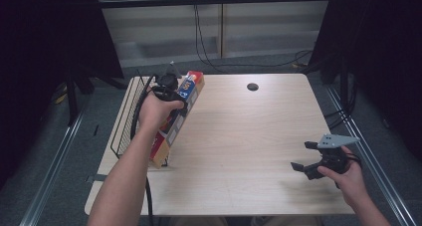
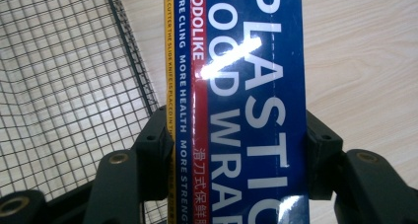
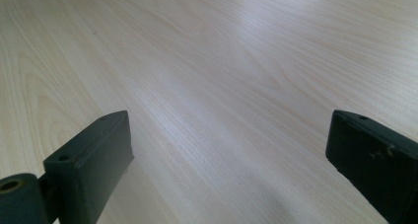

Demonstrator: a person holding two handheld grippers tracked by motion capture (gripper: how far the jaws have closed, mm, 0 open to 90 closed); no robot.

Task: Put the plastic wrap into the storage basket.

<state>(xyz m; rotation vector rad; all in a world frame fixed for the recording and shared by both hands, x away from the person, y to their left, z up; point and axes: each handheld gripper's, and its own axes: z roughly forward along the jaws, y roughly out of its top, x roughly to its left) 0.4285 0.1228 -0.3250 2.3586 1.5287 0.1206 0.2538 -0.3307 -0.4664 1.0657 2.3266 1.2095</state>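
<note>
A long blue, red and yellow box of plastic food wrap (image 1: 175, 117) lies slanted along the table's left side, beside a black wire basket (image 1: 125, 117). My left gripper (image 1: 171, 99) is shut on the food wrap box (image 2: 246, 105), its jaws pressing on both long sides; the wire basket (image 2: 64, 86) lies just left of it. My right gripper (image 1: 304, 156) rests near the front right of the table, jaws wide apart. In the right gripper view my right gripper (image 3: 231, 155) stands open over bare wood, nothing between its jaws.
The light wooden table (image 1: 249, 131) has a round cable hole (image 1: 252, 86) near its far edge. Black curtains flank both sides and cables hang behind the table.
</note>
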